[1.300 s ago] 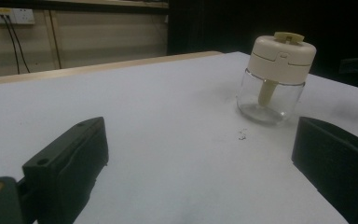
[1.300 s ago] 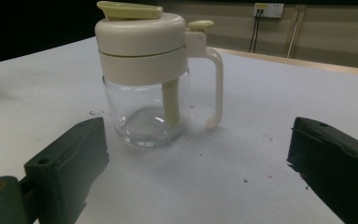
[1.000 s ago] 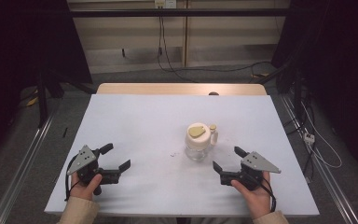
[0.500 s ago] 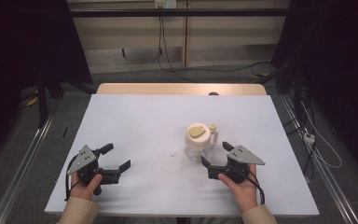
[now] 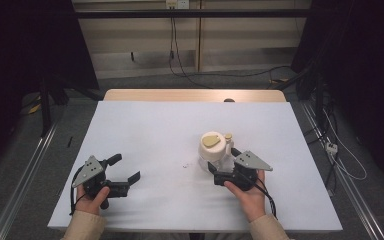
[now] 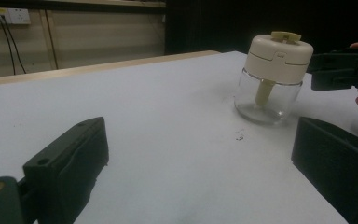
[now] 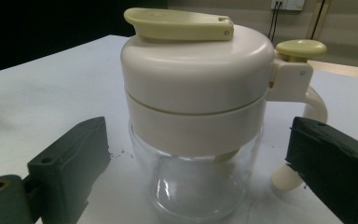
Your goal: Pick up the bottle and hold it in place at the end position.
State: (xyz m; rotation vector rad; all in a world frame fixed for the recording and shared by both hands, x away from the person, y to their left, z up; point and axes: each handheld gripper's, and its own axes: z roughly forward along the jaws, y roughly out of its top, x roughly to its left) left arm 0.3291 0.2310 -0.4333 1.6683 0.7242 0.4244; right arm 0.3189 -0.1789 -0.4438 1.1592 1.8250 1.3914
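High view: your right gripper (image 5: 224, 169) sits at the near right of the white bench (image 5: 150, 130), jaws spread wide and set right up against the near side of the jar (image 5: 213, 151), one jaw at its left side, the other at its right by the handle; contact can't be told from here. The jar stands upright, right of the bench's centre, cream lid on top, clear glass body below. Your left gripper (image 5: 126, 169) rests well apart at the near left, jaws released and gripping nothing, aimed toward the jar. A small dark speck (image 5: 185, 164) lies on the bench just left of the jar. Left gripper view: both black jaws spread, bare bench between them; jar (image 6: 272, 77) upright far right, your other gripper (image 6: 342, 70) just beside it, speck (image 6: 238, 136) in front of the glass. Right gripper view: the jar (image 7: 196, 116) stands upright between your open jaws, a gap showing on each side, yellow-green tab on the lid, handle at the right near the right-hand jaw.
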